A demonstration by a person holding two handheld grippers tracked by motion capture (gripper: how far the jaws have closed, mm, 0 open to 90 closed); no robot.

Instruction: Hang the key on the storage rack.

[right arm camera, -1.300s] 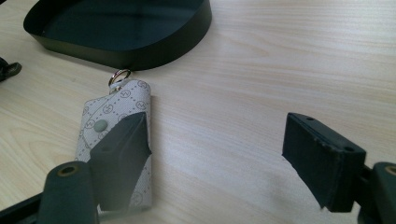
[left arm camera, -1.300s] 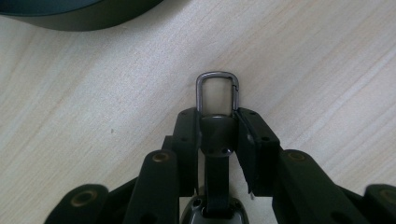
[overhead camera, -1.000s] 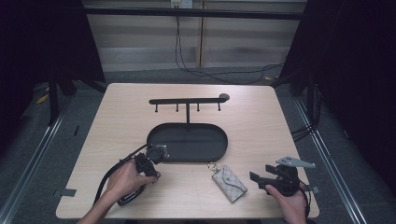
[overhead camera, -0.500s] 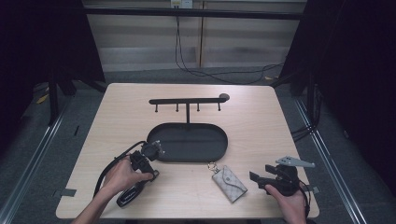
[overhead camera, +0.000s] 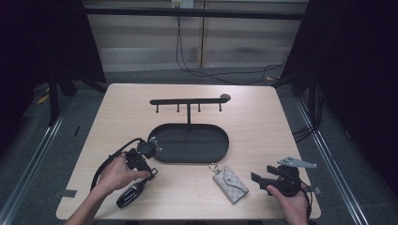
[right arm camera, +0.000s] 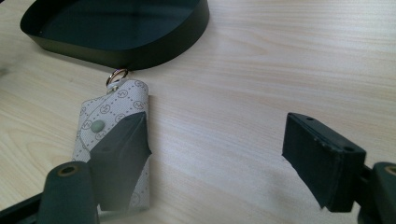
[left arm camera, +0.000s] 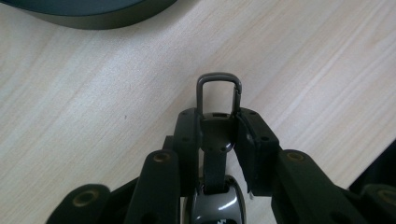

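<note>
Below, my left gripper [left arm camera: 217, 135] pinched a key fob [left arm camera: 215, 140] by its strap, near the tray [overhead camera: 190, 143]; my right gripper [right arm camera: 224, 154] gaped empty beside the pouch [right arm camera: 109, 130].

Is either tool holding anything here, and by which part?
The left tool grips the car key by its strap end below the metal clip; the right tool is open, empty.

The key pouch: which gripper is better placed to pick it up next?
Right. The right gripper is open beside the pouch; the left gripper is shut on the key fob.
</note>
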